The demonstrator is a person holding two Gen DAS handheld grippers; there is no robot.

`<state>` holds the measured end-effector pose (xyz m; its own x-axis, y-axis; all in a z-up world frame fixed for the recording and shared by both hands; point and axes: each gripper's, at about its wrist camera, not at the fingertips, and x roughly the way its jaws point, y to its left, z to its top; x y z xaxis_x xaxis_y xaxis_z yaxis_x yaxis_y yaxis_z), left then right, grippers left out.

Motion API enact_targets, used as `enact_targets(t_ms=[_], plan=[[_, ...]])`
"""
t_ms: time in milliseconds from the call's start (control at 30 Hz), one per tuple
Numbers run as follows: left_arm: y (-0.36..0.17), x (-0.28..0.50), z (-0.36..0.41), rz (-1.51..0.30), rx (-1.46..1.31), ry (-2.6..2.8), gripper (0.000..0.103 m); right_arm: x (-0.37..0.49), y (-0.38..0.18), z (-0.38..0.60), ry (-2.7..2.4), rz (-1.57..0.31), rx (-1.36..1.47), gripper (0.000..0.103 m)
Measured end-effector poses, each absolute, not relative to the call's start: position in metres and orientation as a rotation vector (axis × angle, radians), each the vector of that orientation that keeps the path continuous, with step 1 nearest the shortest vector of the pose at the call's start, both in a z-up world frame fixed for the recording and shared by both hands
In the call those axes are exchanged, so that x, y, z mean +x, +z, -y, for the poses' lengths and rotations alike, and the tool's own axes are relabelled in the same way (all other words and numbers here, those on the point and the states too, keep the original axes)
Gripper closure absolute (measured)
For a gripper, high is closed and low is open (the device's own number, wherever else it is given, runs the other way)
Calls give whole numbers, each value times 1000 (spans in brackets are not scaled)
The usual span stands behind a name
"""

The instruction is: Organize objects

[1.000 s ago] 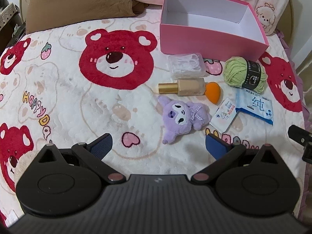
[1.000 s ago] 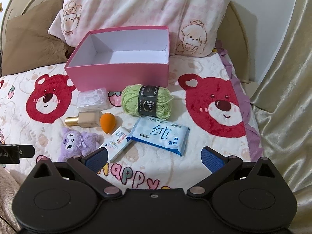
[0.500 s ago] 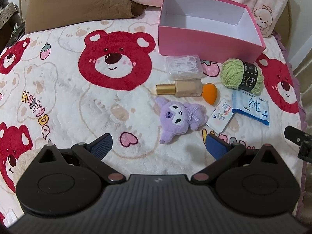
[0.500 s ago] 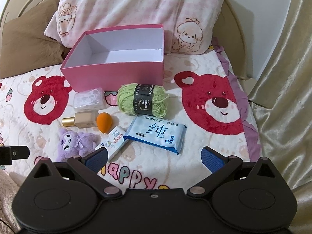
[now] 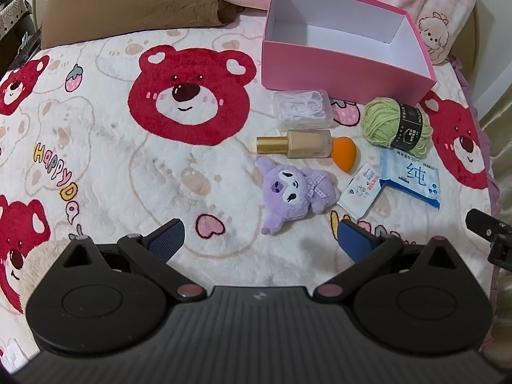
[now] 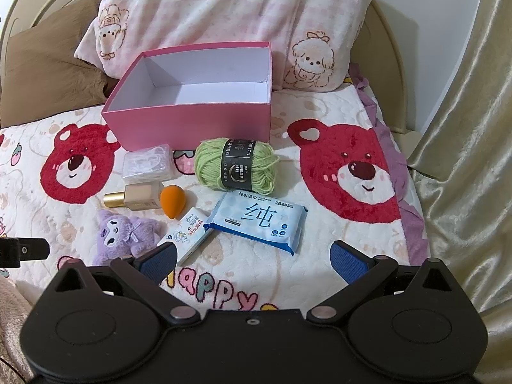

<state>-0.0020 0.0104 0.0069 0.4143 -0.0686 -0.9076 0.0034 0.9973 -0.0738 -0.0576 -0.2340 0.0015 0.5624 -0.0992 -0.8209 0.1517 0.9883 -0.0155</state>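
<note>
An empty pink box (image 5: 336, 67) (image 6: 192, 126) stands open on the bed. In front of it lie a clear plastic case (image 5: 302, 108) (image 6: 145, 163), a green yarn ball (image 5: 395, 126) (image 6: 236, 168), a gold-capped bottle (image 5: 297, 144) (image 6: 136, 196), an orange sponge (image 5: 440, 152) (image 6: 172, 201), a purple plush (image 5: 294, 192) (image 6: 123, 236), a small white packet (image 5: 360, 193) (image 6: 188, 232) and a blue wipes pack (image 5: 412, 182) (image 6: 259, 220). My left gripper (image 5: 260, 240) is open and empty, just short of the plush. My right gripper (image 6: 254, 260) is open and empty, just short of the wipes pack.
The bed has a white blanket with red bears (image 5: 188, 102) (image 6: 348, 172). A brown pillow (image 5: 128, 3) and a pink pillow (image 6: 230, 9) lie behind the box. A gold curtain (image 6: 464, 160) hangs at the bed's right edge.
Both grippers have drawn back slightly and risen; the objects sit a little higher and farther in both views. Nothing was taken hold of; both stay open.
</note>
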Motion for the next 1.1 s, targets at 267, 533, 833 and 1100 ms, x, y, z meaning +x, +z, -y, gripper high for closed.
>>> enact_targets(t_ms=[267,533,833,1100], plan=[[12,-5,-9,-1133,-74,-69,0,-58,3,233,-141,-962,49,0],[26,-12,-8,-1097,-53,-78,0,-59,4,231,-137,-959,46,0],[28,-16,-8,-1075,-42,-96,0,-59,4,231,-132,-960,47,0],[23,-16,-10,-1083,-79,-103,0,-59,3,231,-131,-964,49,0]])
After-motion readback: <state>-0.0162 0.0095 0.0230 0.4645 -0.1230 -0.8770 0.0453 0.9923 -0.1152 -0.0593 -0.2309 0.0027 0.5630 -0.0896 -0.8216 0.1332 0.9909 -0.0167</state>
